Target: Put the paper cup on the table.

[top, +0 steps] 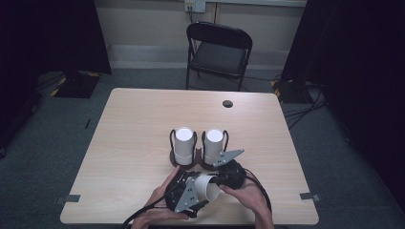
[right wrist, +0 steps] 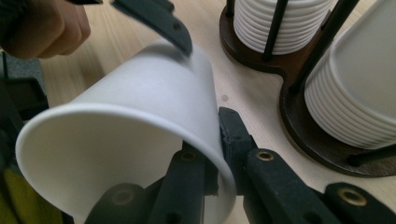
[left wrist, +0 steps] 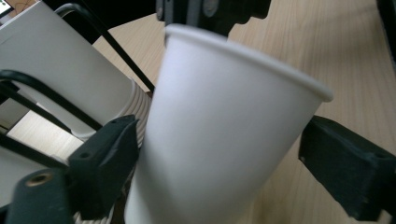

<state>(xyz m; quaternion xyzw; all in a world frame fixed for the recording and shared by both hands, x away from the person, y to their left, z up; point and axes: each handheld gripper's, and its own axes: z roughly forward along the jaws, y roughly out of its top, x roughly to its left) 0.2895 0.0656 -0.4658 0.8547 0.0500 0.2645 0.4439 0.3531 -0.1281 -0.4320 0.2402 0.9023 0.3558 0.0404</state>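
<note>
A loose white paper cup lies tilted between both grippers near the table's front edge. My right gripper is shut on the cup's rim, one jaw inside the mouth and one outside. My left gripper stands open around the cup's body. One of its fingers is close against the cup's side, and the other finger is clearly apart from it. The cup's mouth faces the right gripper view. Behind the cup stand two stacks of white cups in a dark wooden holder with black rods.
The light wooden table has a small round hole at its far side. A black folding chair stands beyond the table. A person's hand holds the left gripper. Dark curtains hang at both sides of the room.
</note>
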